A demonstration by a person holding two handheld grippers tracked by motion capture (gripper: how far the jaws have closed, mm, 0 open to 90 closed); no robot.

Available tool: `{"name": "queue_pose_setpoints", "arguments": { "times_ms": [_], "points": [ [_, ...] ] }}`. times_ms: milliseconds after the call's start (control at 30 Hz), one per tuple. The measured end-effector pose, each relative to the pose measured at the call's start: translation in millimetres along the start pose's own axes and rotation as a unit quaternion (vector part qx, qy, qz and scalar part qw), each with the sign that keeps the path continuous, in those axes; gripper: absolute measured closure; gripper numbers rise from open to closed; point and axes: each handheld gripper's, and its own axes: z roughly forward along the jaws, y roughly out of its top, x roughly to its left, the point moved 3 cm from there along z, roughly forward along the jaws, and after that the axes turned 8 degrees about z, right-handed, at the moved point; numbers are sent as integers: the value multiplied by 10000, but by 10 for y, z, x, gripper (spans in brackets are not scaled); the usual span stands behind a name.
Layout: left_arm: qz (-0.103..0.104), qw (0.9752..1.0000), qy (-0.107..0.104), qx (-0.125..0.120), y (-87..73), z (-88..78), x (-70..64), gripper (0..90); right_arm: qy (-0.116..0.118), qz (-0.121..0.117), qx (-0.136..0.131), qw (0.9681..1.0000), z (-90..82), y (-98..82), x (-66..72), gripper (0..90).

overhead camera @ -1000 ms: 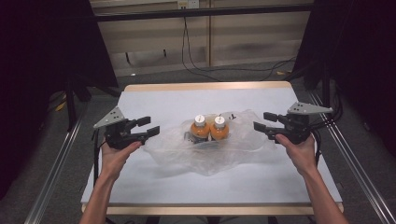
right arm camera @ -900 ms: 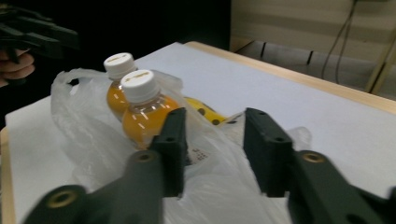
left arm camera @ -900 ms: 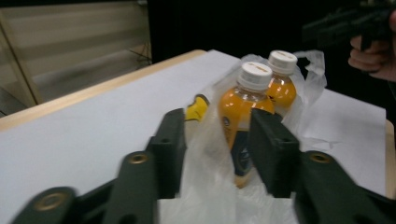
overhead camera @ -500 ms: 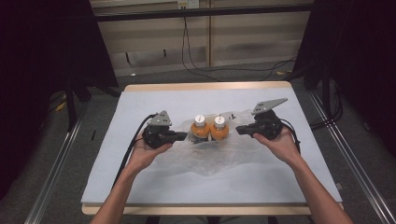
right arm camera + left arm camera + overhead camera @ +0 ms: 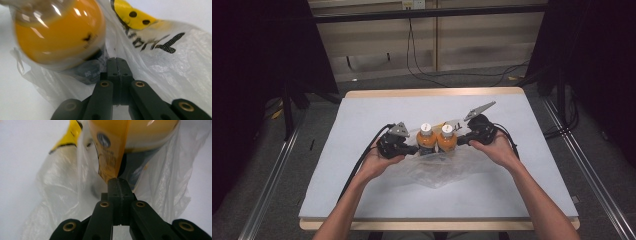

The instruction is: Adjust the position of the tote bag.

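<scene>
Two round orange bottles w/ white caps [image 5: 437,140] are stood upright, side by side, on a thin clear plastic bag [image 5: 439,167] at mid-table. The bag's film is pinched at the bottle bases from both sides: left claw [image 5: 117,185] is pressed together on a fold, right claw [image 5: 117,65] likewise, prob. so the bag can be drawn up round the bottles. Ample bare white table [image 5: 362,115] is left on every side; edges are well apart from the work.

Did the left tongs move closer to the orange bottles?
Yes. The left tongs slid inward across the white table and now sit right beside the orange bottles, which stayed put, jaws shut at the plastic bag.
</scene>
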Motion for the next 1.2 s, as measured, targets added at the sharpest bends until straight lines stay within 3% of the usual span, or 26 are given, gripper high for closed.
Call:
{"name": "queue_pose_setpoints", "arguments": {
  "times_ms": [67, 200, 333, 400, 500, 567, 600, 767, 900, 967, 1000, 1033, 1067, 1100, 1133, 1200],
  "points": [
    [-4, 9999, 16, 162, -34, 42, 13, 900, 29, 17, 110, 9999, 80, -39, -34, 900],
    [38, 9986, 127, 521, -106, 150, 67, 900, -125, -47, 373, 9992, 251, -132, -73, 900],
    [-32, 9983, 192, 549, -148, 154, 125, 900, -319, -79, 541, 9980, 353, -246, -113, 900],
    [-15, 9974, 234, 677, -195, 199, 109, 900, -347, -86, 546, 9979, 371, -294, -143, 900],
    [-25, 9973, 337, 657, -272, 222, 58, 900, -388, -177, 594, 9973, 359, -381, -164, 900],
    [-40, 9975, 329, 626, -302, 215, 39, 900, -689, -377, 849, 9933, 310, -374, -165, 900],
    [-55, 9974, 317, 642, -309, 206, 35, 900, -689, -377, 849, 9933, 310, -374, -165, 900],
    [242, 9957, 511, 728, -345, 179, 8, 900, -820, -509, 964, 9907, 269, -409, -160, 900],
    [583, 9902, 663, 1082, -317, 165, -29, 900, -939, -620, 1100, 9875, 238, -420, -169, 900],
    [571, 9907, 639, 1061, -324, 160, -26, 900, -1051, -684, 1185, 9850, 215, -432, -170, 900],
    [617, 9897, 661, 1111, -333, 147, -12, 900, -1117, -758, 1216, 9834, 205, -435, -183, 900],
    [604, 9892, 715, 1127, -344, 139, -6, 900, -1414, -862, 1349, 9769, 168, -456, -212, 900],
    [591, 9891, 688, 1164, -358, 121, 12, 900, -1414, -862, 1349, 9769, 168, -456, -212, 900],
    [606, 9872, 769, 1258, -378, 100, 37, 900, -1418, -857, 1400, 9762, 140, -467, -241, 900],
    [596, 9864, 800, 1308, -404, 80, 59, 900, -1388, -731, 1435, 9771, 111, -491, -260, 900],
    [428, 9892, 696, 1215, -473, 21, 107, 900, -1298, -663, 1375, 9797, 69, -525, -317, 900]
  ]
}}
